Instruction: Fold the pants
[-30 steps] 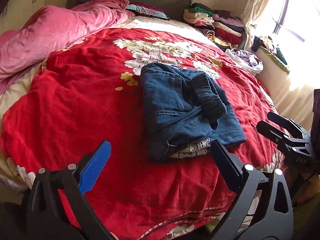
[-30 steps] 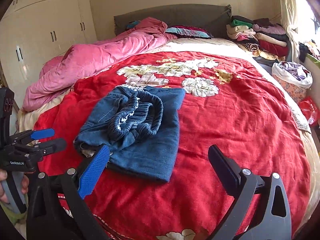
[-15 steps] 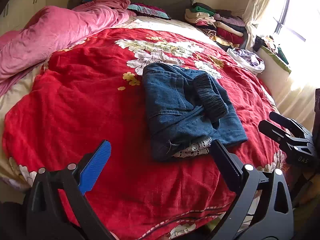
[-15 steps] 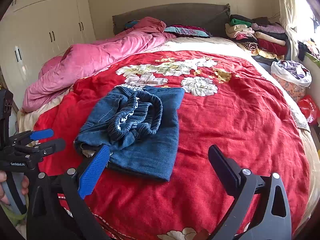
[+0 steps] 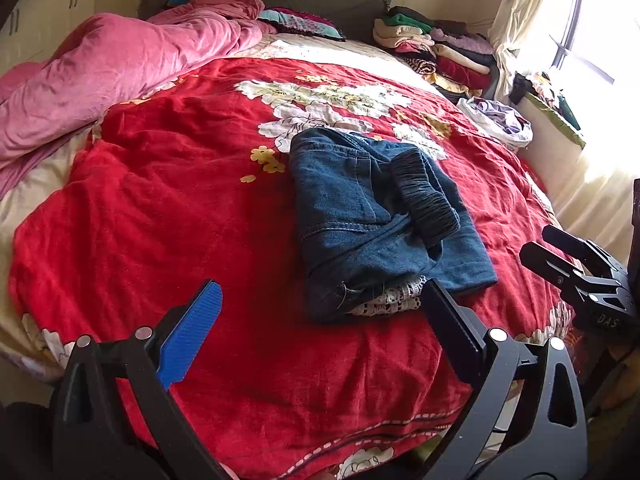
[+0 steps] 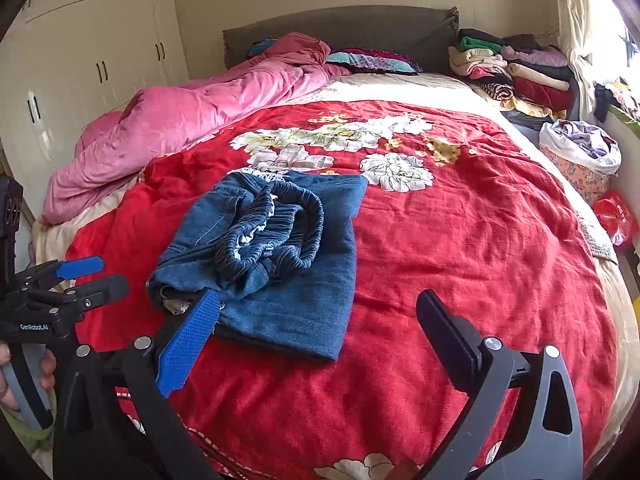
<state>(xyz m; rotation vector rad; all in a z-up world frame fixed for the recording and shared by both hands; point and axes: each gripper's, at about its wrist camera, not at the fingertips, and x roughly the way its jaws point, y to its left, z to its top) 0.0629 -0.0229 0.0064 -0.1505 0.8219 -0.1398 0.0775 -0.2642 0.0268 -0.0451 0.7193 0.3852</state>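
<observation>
Folded blue denim pants (image 5: 376, 216) lie in a compact bundle on the red flowered bedspread (image 5: 168, 208), elastic waistband on top; they also show in the right wrist view (image 6: 276, 256). My left gripper (image 5: 320, 304) is open and empty, held above the bed's near edge just short of the pants. My right gripper (image 6: 316, 308) is open and empty, near the bundle's front corner. Each gripper shows in the other's view: the right one (image 5: 560, 256) to the pants' right, the left one (image 6: 84, 276) to their left.
A pink duvet (image 5: 104, 76) lies along the bed's far left. Stacked folded clothes (image 5: 440, 52) sit at the far right by the headboard. A bag of laundry (image 6: 580, 156) stands beside the bed on the right. White wardrobes (image 6: 80, 48) line the left wall.
Both grippers have drifted back very slightly from the pants; the pants have not moved and both stay open.
</observation>
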